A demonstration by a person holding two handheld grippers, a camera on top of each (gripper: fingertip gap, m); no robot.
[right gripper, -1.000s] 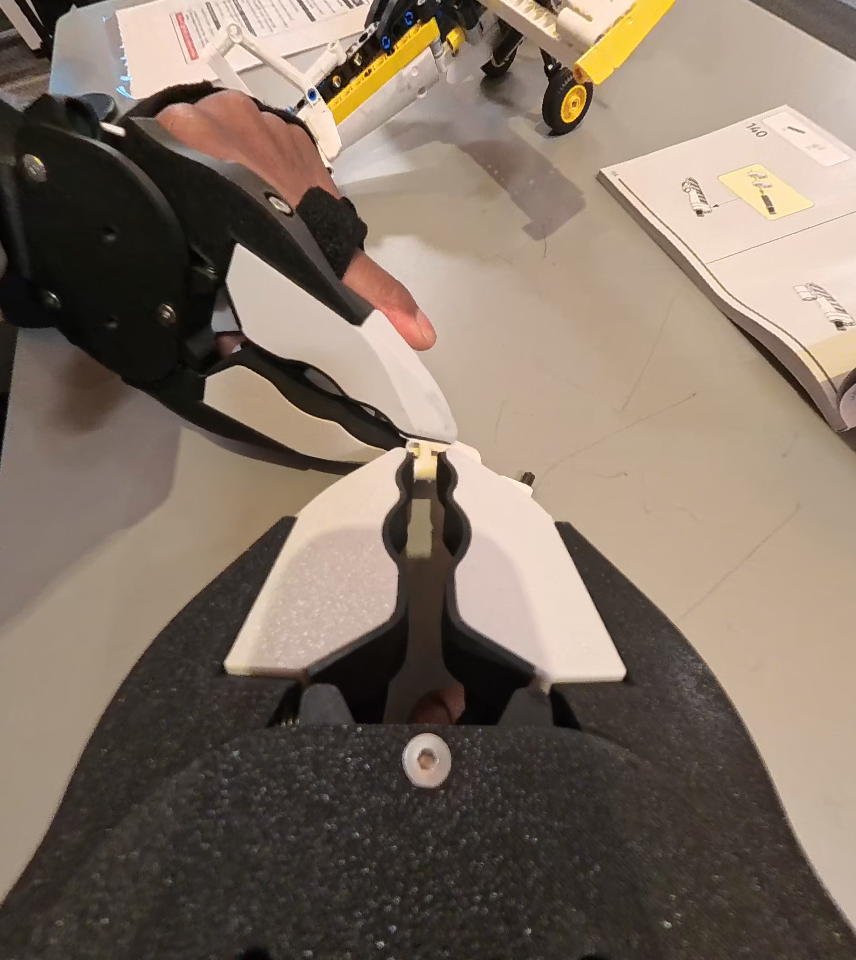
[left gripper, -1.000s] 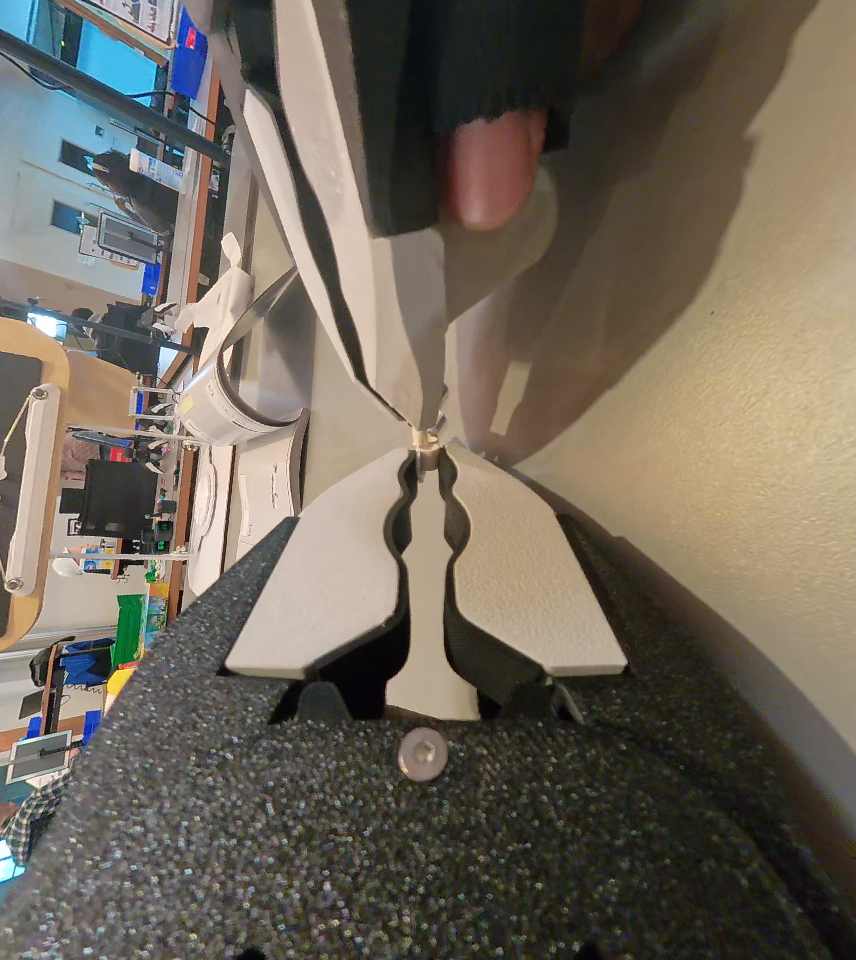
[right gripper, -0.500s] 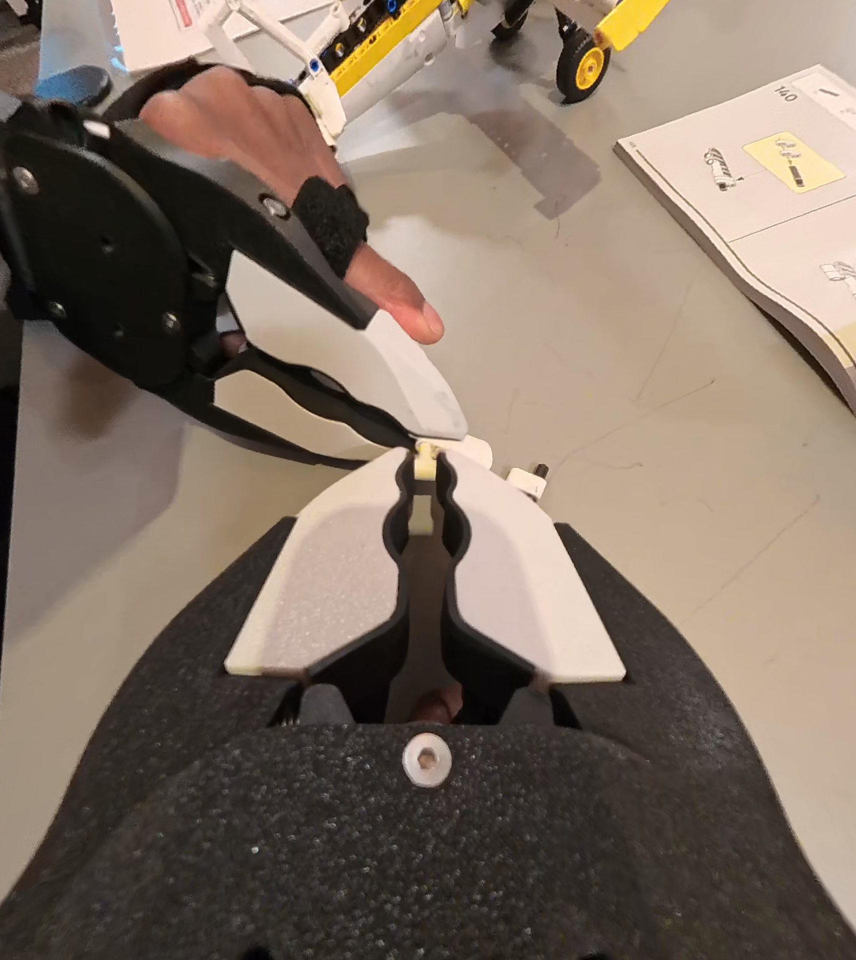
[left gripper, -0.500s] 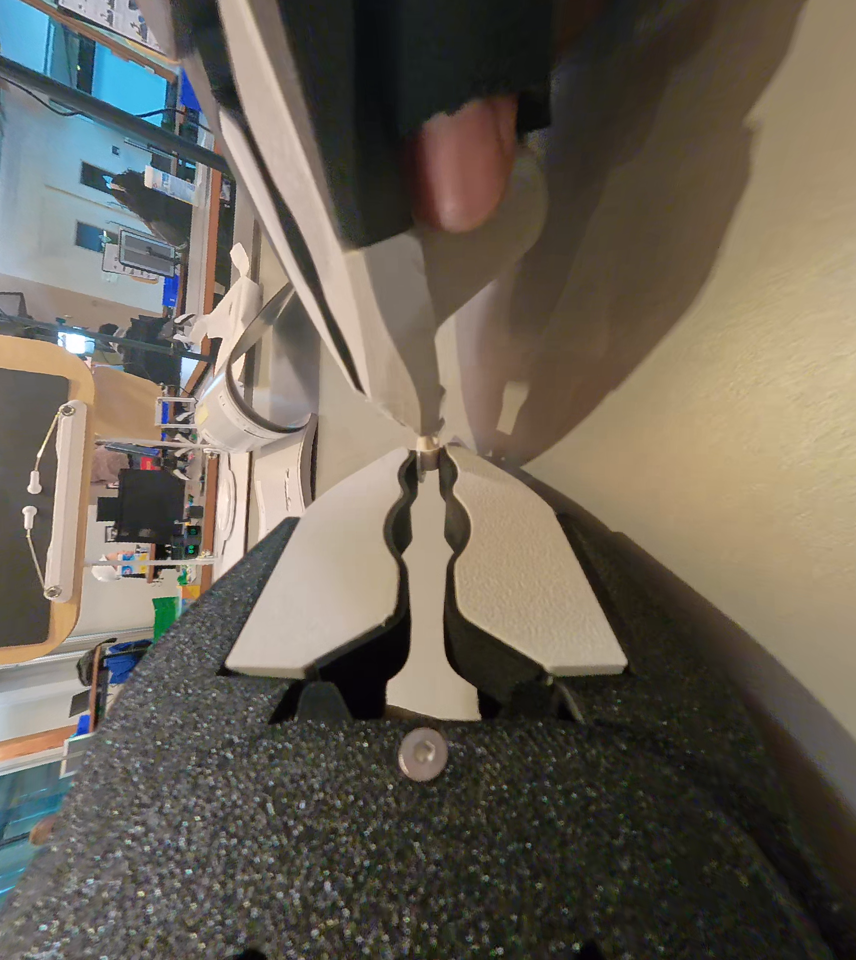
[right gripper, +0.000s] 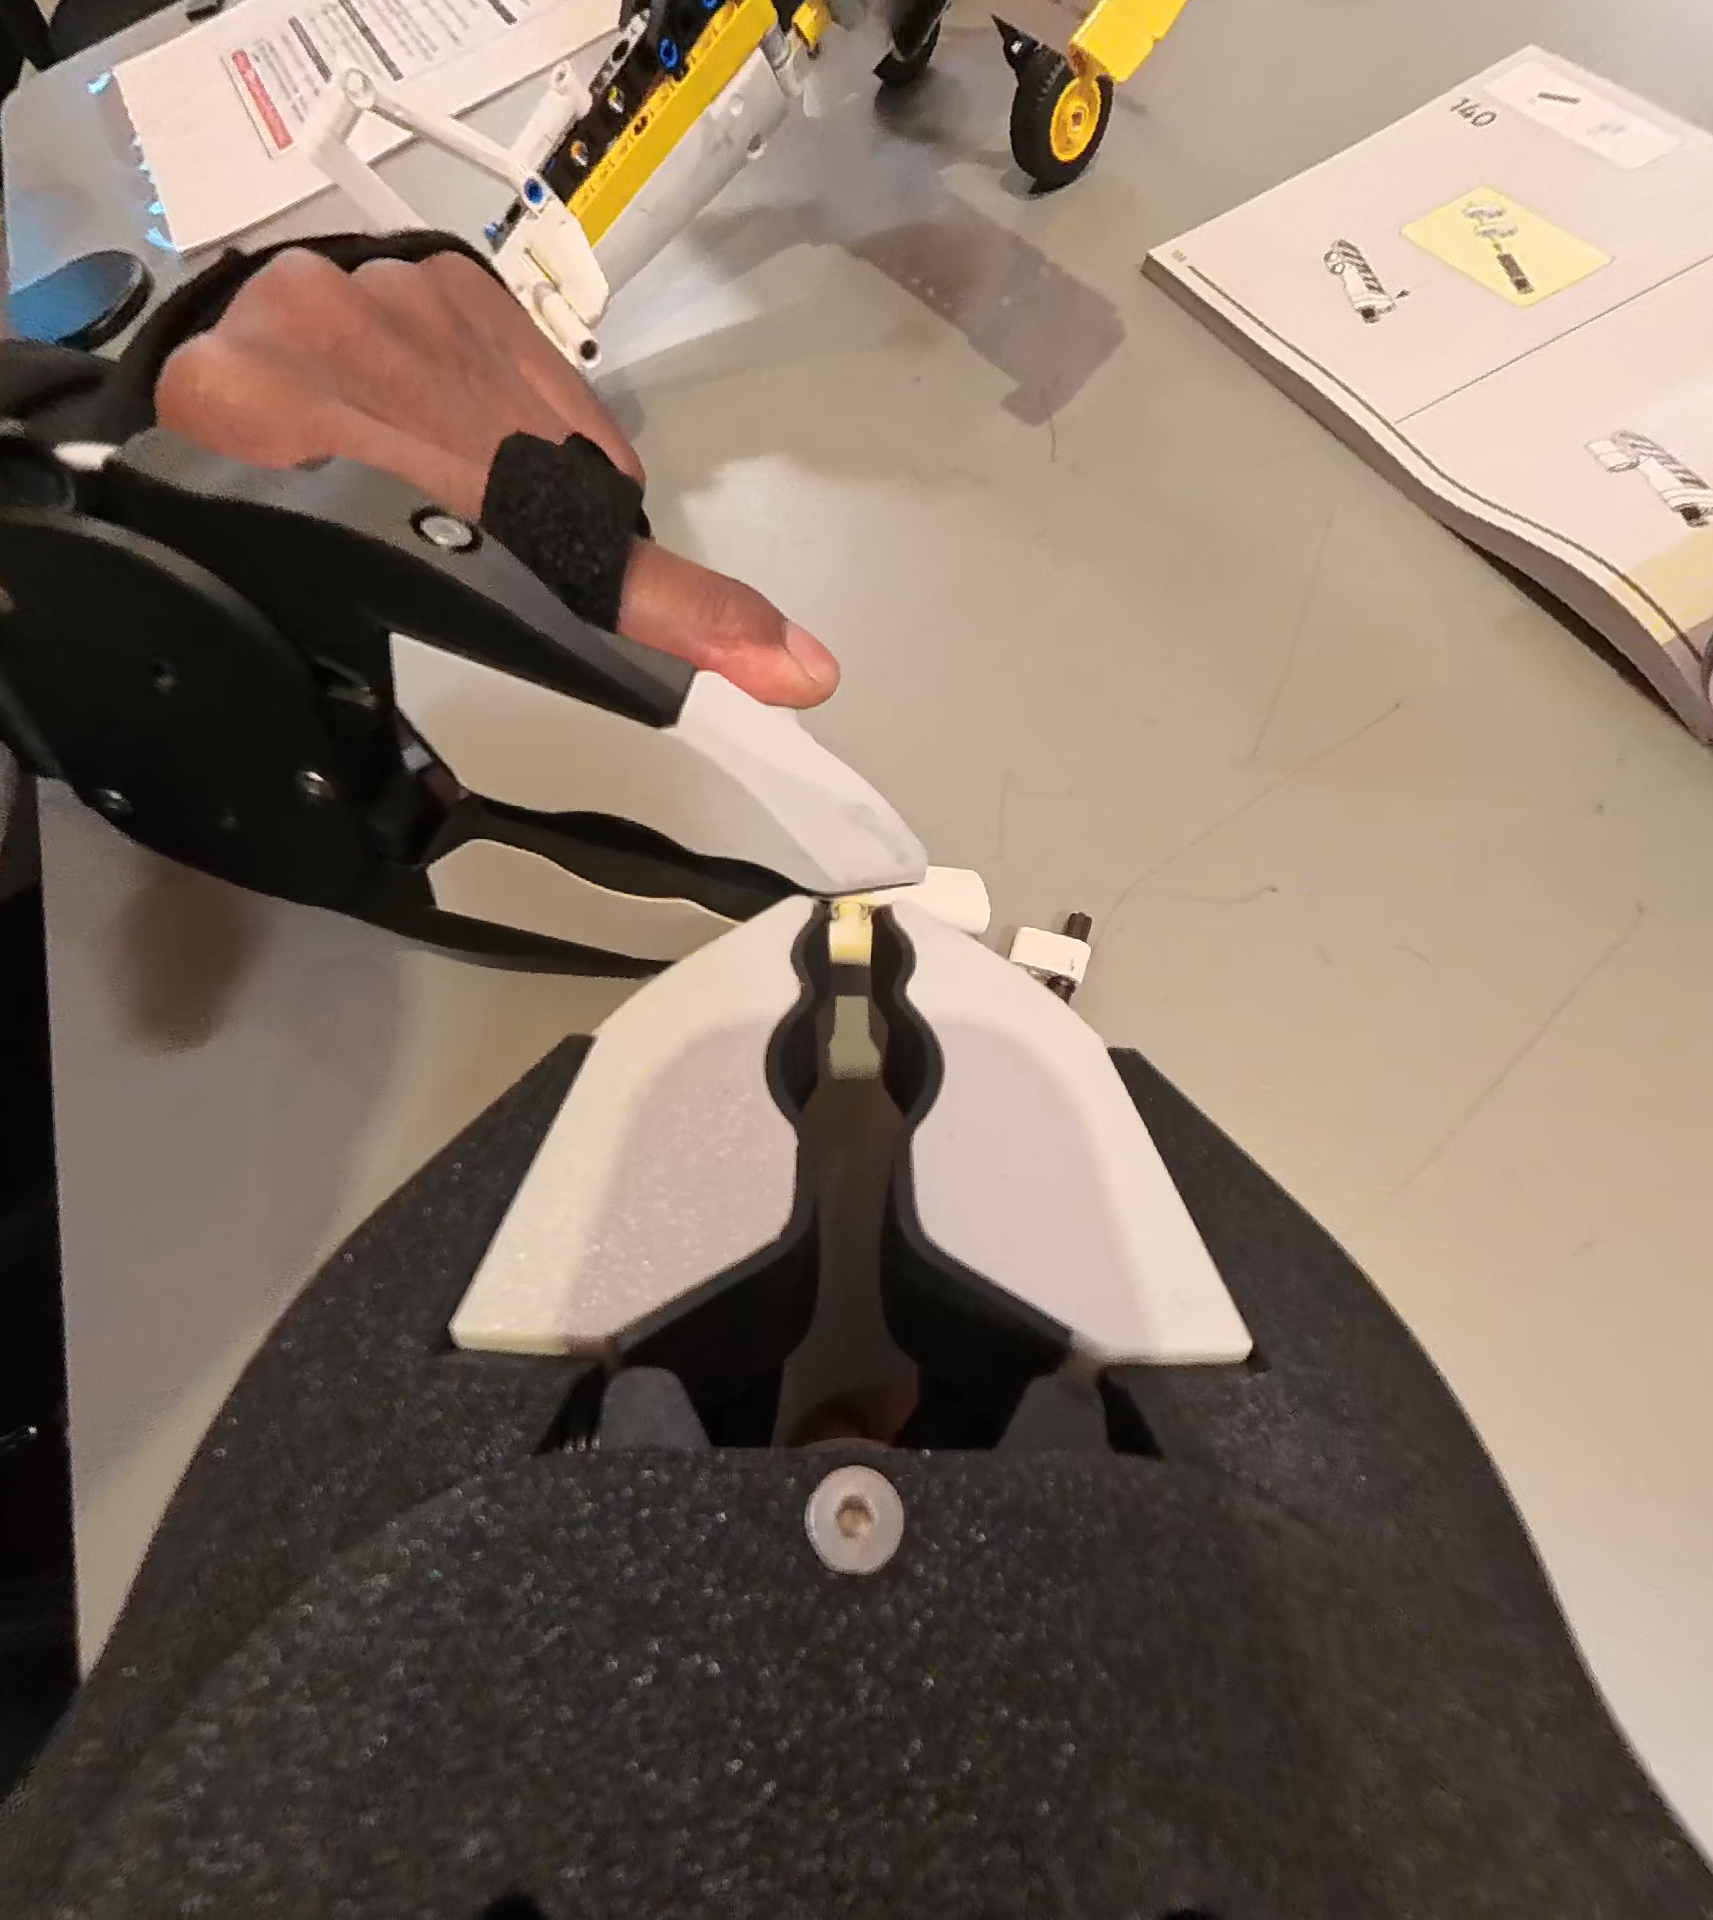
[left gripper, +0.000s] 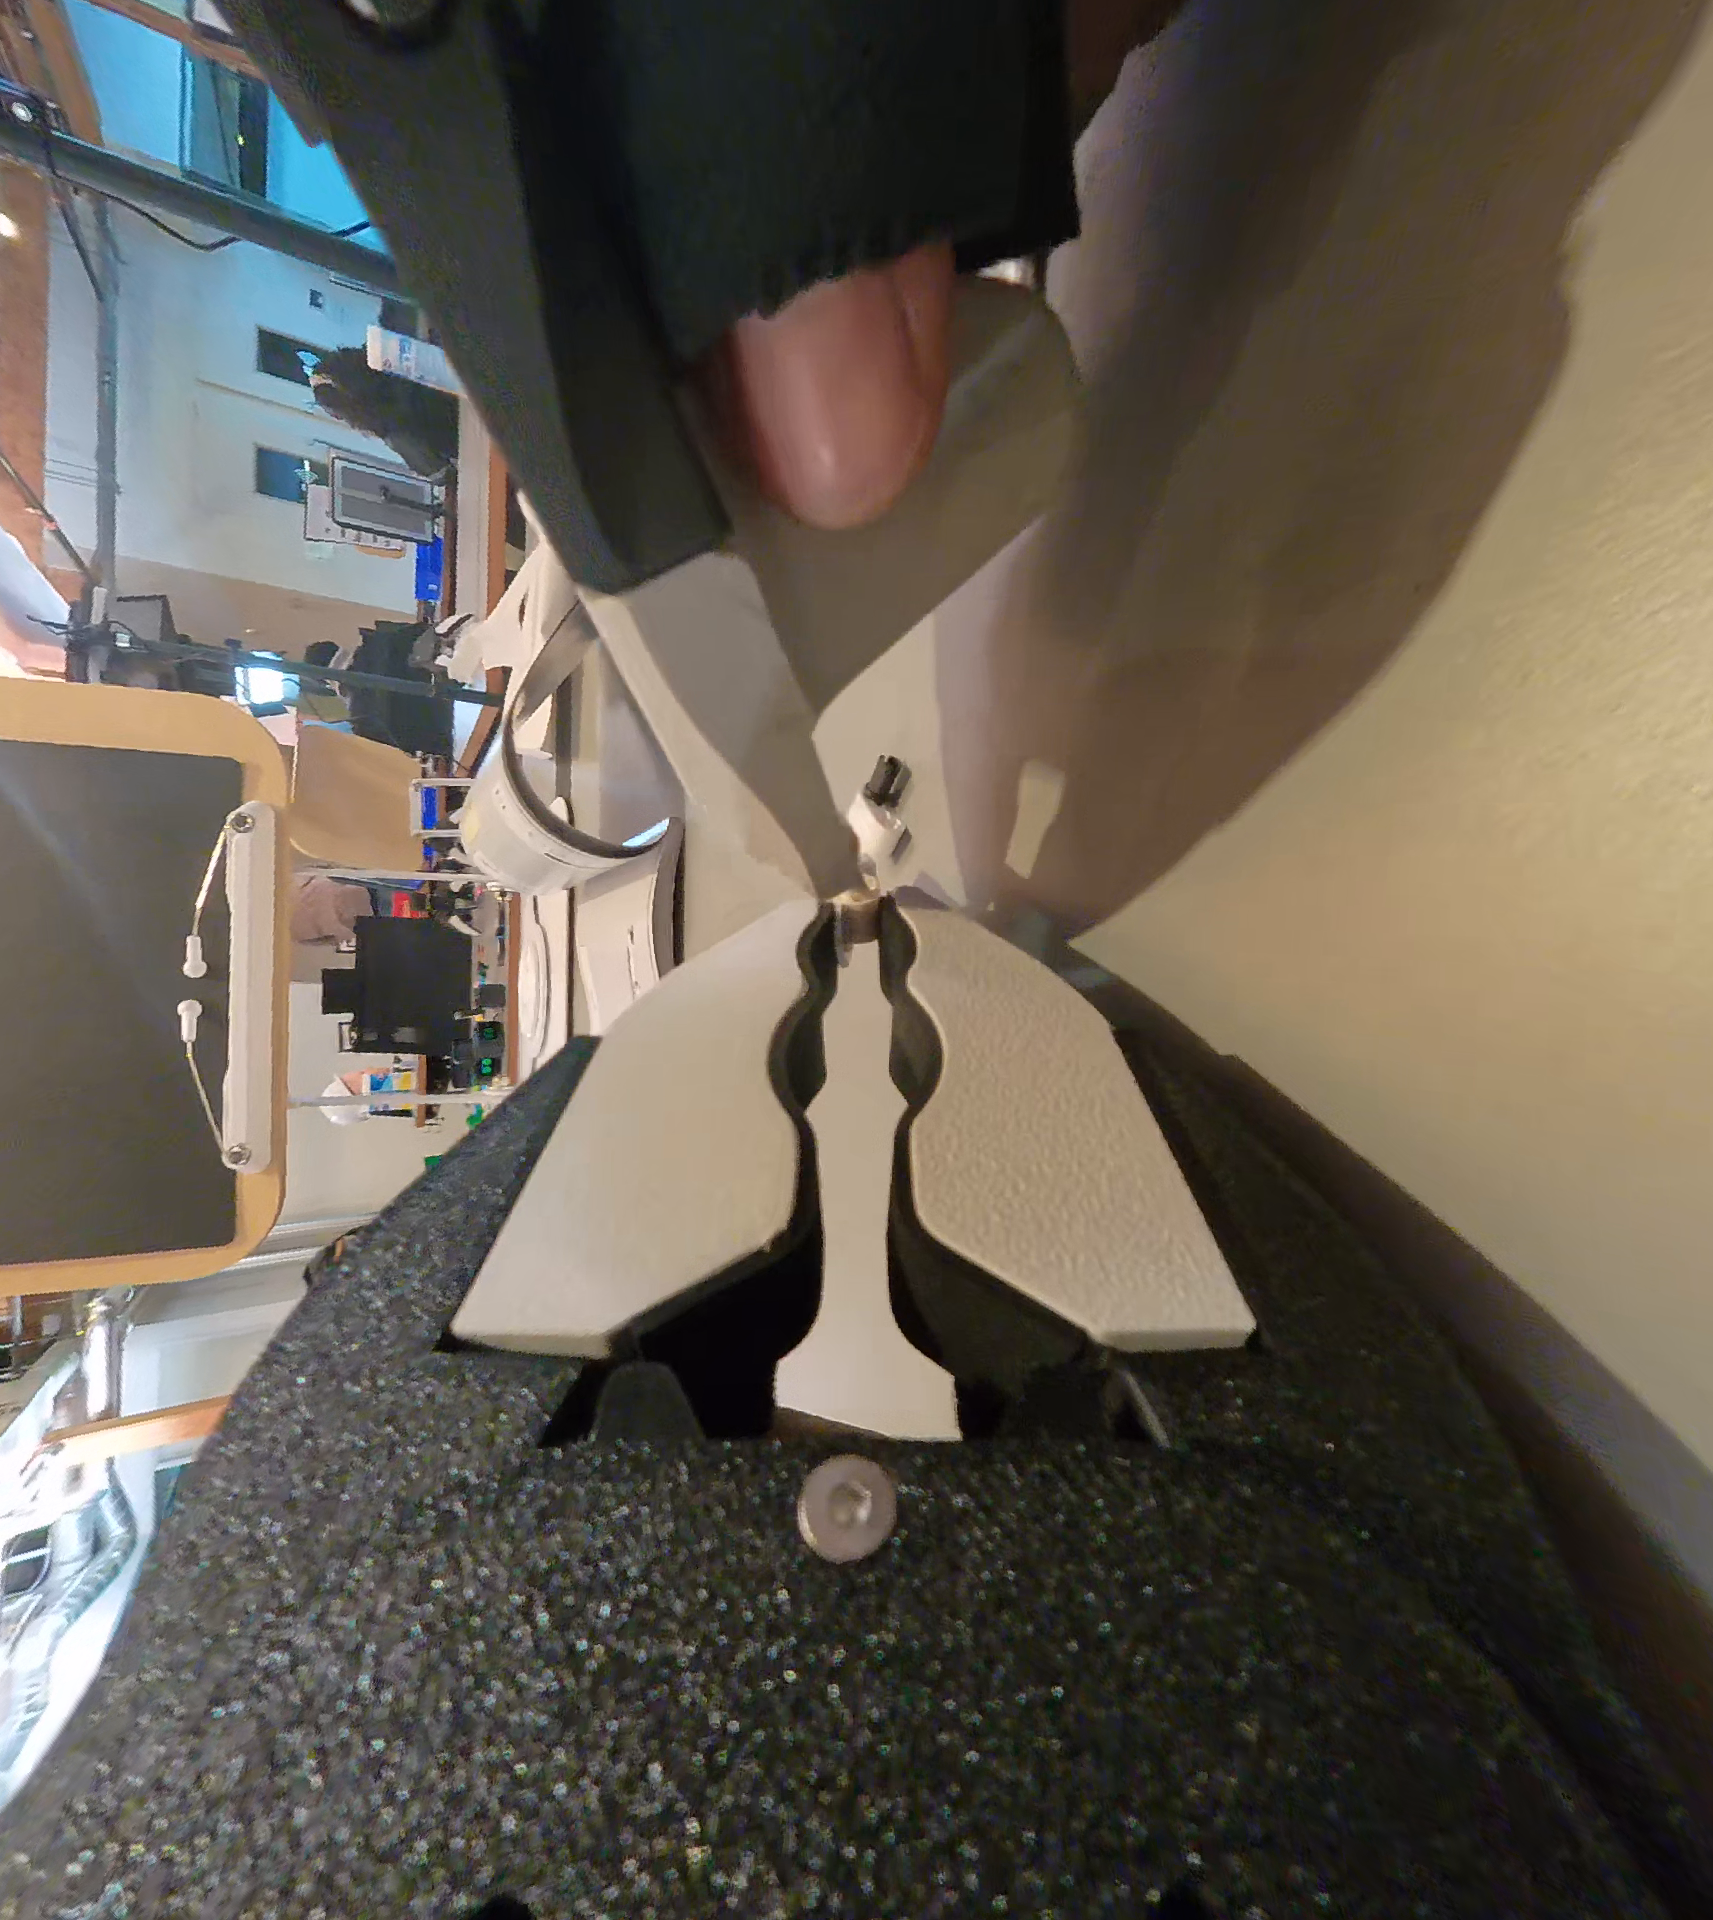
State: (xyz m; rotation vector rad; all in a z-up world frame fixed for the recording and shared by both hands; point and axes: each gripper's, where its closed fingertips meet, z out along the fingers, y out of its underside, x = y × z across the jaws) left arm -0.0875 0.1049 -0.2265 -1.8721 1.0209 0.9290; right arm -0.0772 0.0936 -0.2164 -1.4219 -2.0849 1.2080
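A pale yellow peg (right gripper: 850,935) is pinched in the nearly shut tips of the right gripper (right gripper: 852,912); the left gripper (right gripper: 888,885), tip to tip with it, is clamped on a white piece (right gripper: 958,896); just right, a white connector (right gripper: 1047,948) lies on the grey table (right gripper: 1247,1039), with an open booklet (right gripper: 1506,364) far right

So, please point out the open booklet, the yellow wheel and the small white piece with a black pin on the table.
Booklet (right gripper: 1517,343), right wrist view, on its open page.
Yellow wheel (right gripper: 1075,125), right wrist view, on the hub.
White piece (right gripper: 1047,948), right wrist view, on its white body.
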